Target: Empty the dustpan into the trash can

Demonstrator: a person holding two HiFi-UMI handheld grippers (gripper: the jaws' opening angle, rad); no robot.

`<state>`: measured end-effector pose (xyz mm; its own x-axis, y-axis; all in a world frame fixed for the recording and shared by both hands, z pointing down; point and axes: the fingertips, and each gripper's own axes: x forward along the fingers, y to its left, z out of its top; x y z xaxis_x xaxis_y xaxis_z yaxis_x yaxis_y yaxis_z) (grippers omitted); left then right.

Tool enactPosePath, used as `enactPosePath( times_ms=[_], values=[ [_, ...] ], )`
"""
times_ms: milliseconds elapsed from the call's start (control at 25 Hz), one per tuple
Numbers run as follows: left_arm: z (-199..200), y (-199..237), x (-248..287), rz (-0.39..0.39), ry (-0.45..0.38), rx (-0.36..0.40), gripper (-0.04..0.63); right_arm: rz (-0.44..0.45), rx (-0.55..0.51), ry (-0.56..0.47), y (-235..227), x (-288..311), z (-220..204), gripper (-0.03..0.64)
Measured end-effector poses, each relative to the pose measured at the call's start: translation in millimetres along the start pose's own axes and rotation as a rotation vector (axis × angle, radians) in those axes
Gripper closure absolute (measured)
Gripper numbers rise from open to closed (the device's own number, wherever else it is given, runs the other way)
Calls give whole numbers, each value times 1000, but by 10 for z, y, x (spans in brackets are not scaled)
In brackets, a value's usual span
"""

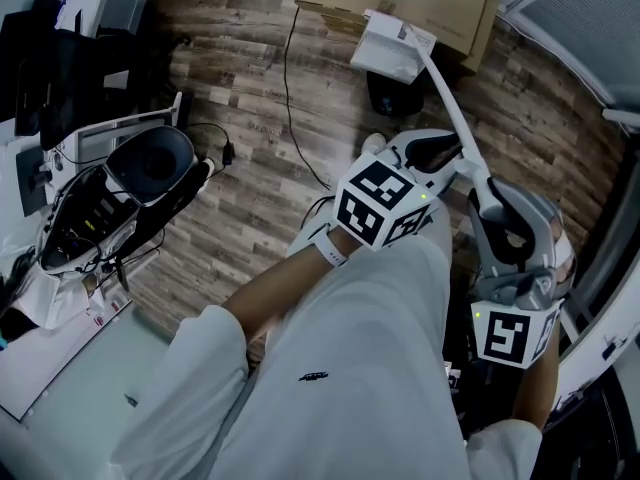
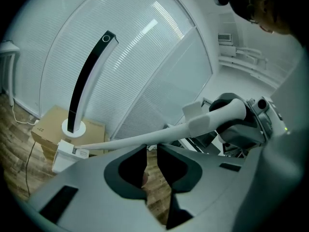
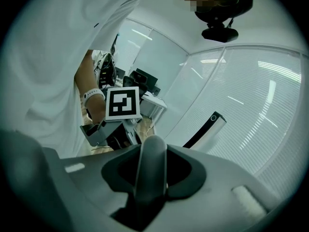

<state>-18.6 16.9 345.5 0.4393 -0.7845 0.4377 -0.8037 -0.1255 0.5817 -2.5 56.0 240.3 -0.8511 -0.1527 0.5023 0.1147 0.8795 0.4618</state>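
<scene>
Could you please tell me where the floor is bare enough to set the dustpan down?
Bare wooden floor lies between the trash can and the black cable, and from the cable to the dustpan. It is crowded at the left, around the equipment beside the trash can.

Wood-plank floor (image 1: 250, 98), head view. Top centre: a cardboard box (image 1: 460, 13) stands on it. A black cable (image 1: 289, 88) trails down from the top edge. Left of centre: round, dark-lined trash can (image 1: 150, 163).

Bare floor (image 1: 250, 68) centre; trash can (image 1: 150, 163) left; cardboard box (image 1: 455, 13), cable (image 1: 288, 88) ahead.
</scene>
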Motion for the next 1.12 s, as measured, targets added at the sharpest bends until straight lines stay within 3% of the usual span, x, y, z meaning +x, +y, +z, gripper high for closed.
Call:
enactPosePath(
  times_ms=[360,720,1120],
  values=[
    [-5,-1,-8,2,-2,16,523,-11,-9,-6,80,-8,0,498],
    [-5,19,17,-3,12,10,525,-5,104,-5,-73,-6,-69,498],
    [16,69,30,-4,16,16,525,-4,46,-1,9,62,-32,497]
  ],
)
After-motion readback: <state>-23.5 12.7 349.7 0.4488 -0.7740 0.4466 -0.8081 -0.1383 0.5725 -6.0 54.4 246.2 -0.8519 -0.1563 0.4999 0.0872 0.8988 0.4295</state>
